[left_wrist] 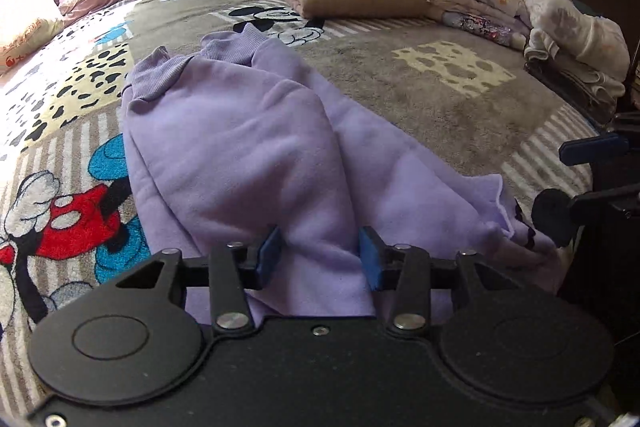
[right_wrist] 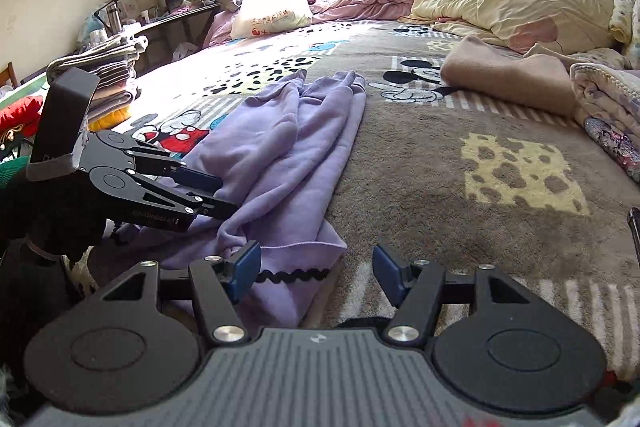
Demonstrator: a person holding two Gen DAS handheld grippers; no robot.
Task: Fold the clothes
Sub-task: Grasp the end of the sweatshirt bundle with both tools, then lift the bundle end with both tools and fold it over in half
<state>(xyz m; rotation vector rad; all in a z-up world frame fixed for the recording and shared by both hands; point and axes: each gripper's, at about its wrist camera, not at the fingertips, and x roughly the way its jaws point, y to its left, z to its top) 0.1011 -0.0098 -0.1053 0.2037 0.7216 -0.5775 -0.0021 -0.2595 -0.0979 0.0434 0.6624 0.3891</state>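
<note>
Lilac fleece garment [left_wrist: 256, 147] lies rumpled lengthwise, left jaws pinching its hem, right jaws parted, empty.

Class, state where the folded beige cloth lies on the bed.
In the right wrist view the folded beige cloth lies at upper right, between the cream quilt behind it and the lilac garment nearer left.

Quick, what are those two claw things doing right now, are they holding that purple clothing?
Left gripper: jaws part open with the lilac garment bunched between them; whether it is clamped cannot be told.
Right gripper: open, holding nothing; only the garment's hem lies by one finger.
</note>
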